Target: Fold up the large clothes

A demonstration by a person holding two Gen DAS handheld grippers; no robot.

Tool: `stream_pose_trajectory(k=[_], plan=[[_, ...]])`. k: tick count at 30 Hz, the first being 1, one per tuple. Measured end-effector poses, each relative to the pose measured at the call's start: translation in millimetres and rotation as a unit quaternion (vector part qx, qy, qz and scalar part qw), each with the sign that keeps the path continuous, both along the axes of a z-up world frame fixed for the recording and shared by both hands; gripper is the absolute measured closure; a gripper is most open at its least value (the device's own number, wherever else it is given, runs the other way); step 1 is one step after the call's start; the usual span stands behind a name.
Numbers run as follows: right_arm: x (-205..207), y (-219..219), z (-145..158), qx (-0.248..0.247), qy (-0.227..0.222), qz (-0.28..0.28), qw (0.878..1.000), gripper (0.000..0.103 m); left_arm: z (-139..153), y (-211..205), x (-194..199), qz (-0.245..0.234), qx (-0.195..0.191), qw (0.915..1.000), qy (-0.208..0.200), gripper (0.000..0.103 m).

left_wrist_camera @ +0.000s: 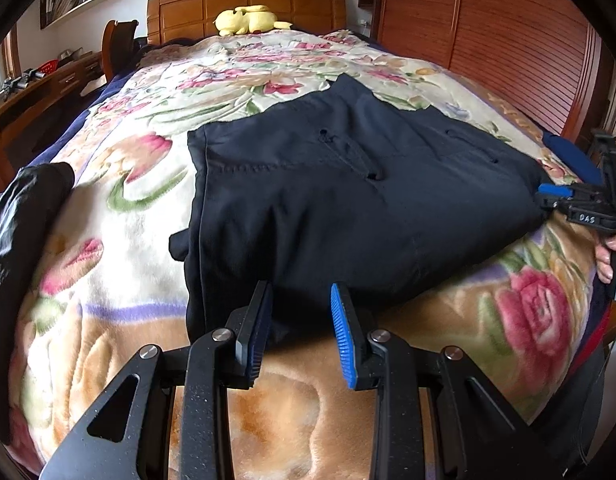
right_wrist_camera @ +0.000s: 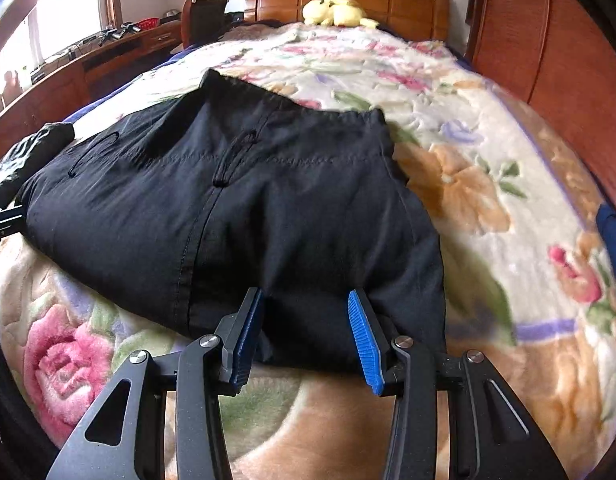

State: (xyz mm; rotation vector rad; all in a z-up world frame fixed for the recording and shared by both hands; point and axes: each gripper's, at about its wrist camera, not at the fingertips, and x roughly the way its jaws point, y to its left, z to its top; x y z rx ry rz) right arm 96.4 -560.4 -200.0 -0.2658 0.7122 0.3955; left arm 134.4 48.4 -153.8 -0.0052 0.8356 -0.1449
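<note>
the dark trousers (left_wrist_camera: 348, 184) are lying folded on the floral blanket (left_wrist_camera: 120, 216) in the centre of both frames, waistband toward the headboard (left_wrist_camera: 244, 4). in the left wrist view, the left gripper (left_wrist_camera: 302, 320) is pointing down at a slant from the bottom centre of the frame; its jaws are standing partly apart and straddling the near hem of the trousers, and it is not clear whether the blue pads are pressing the cloth. in the right wrist view, the right gripper (right_wrist_camera: 306, 330) is sitting in the same pose at bottom centre, jaws parted somewhat wider, with the near edge of the trousers lying between the pads; contact cannot be told here either. at the right edge of the left wrist view, the right gripper is showing from the side at the trousers' corner, with a hand (left_wrist_camera: 608, 256) wrapping around its handle. a black garment (left_wrist_camera: 24, 216) is resting at the left edge, and a yellow plush toy (left_wrist_camera: 248, 20) is lying at the headboard, top centre.
</note>
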Motion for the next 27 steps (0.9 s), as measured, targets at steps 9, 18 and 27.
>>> stream_pose_trajectory(k=[9,18,27], plan=[[-15.6,57.8,10.2,0.038,-0.020,0.073,0.996,0.053,-6.4,-1.4,0.3,0.004,0.004,1.0000,0.003,0.072],[-1.7,81.4,-30.2,0.052,-0.023,0.087,0.995,0.047,3.5,11.8,-15.3,0.014,-0.007,0.9999,-0.003,0.071],[-1.0,78.4,-34.4,0.063,-0.028,0.085,0.994,0.047,8.6,41.0,-19.0,0.062,-0.036,0.9974,-0.010,0.070]])
